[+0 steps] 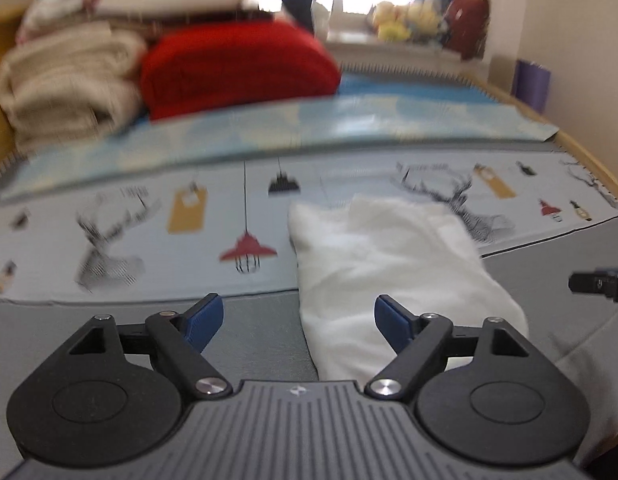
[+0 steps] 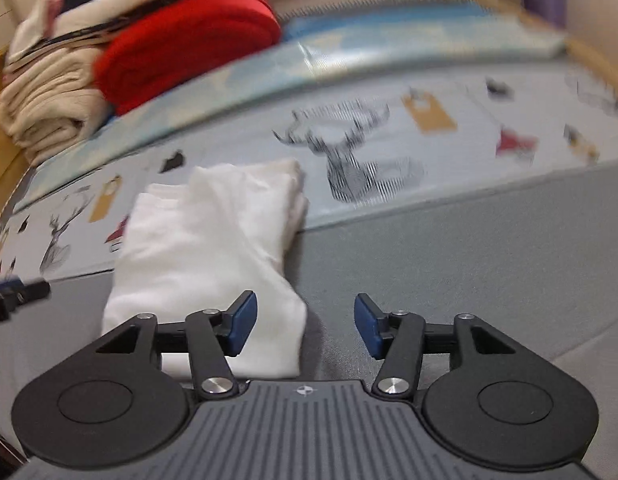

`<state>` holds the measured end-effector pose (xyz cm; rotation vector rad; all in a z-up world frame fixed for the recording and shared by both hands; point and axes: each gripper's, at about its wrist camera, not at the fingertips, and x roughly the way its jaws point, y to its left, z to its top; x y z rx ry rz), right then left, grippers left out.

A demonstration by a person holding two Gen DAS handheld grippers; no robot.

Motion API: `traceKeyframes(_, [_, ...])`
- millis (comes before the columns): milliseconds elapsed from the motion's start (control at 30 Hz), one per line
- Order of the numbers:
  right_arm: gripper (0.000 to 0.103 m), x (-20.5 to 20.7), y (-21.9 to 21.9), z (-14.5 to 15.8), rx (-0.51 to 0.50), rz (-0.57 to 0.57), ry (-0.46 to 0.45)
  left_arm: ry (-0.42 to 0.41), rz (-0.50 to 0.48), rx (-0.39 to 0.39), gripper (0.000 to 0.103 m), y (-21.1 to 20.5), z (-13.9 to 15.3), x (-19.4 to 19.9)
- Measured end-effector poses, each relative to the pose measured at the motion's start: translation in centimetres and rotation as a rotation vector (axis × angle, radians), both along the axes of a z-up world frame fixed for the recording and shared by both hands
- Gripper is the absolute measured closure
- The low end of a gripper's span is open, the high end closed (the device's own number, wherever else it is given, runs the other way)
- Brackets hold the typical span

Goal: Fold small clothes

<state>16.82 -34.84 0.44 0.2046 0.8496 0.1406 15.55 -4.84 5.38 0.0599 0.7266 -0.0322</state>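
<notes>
White cloth (image 1: 393,280) lies folded; left tool (image 1: 299,322) and right tool (image 2: 305,322) wide, empty. Snagging a layer unfolds it.

White garment (image 1: 393,280) soft matt cloth ahead of the claw; grey mat (image 1: 261,332) beneath smooth, matt; far red blanket (image 1: 237,68) fuzzy knit.
</notes>
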Motion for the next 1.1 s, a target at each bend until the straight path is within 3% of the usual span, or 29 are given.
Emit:
traceKeyframes(100, [0.019, -3.8, 1.4, 2.6, -0.027, 0.017, -0.127, -0.05, -0.019, -0.005, 0.016, -1.0, 1.0, -4.4])
traceKeyframes(200, [0.008, -7.5, 2.3, 4.4, -0.057, -0.006, -0.218, -0.048, 0.005, -0.021, 0.004, -1.8, 0.4, -8.1])
traceKeyframes(300, [0.007, -10.1, 3.0, 4.4, -0.036, -0.025, -0.214, -0.005, 0.002, -0.053, 0.0, -2.3, -1.7, -10.8])
traceKeyframes(400, [0.006, -11.5, 3.8, 3.0, 0.017, -0.009, -0.123, 0.077, 0.08, -0.015, 0.0, -2.7, -3.4, -11.0])
traceKeyframes(533, [0.006, -11.7, 5.2, 1.6, -0.051, 0.0, -0.045, 0.089, 0.102, -0.041, 0.0, -2.4, -3.6, -10.1])
traceKeyframes(667, [0.006, -11.7, 6.4, 1.1, -0.097, 0.028, -0.041, 0.125, 0.077, -0.068, 0.0, -2.9, -4.0, -9.8])
traceKeyframes(833, [0.006, -12.1, 7.8, 1.0, -0.124, 0.063, -0.045, 0.109, 0.037, -0.074, 0.0, -3.7, -4.1, -10.0])
traceKeyframes(1100, [0.007, -11.8, 9.6, 0.7, -0.169, 0.103, -0.064, 0.115, 0.071, -0.116, 0.001, -2.7, -4.1, -9.7])
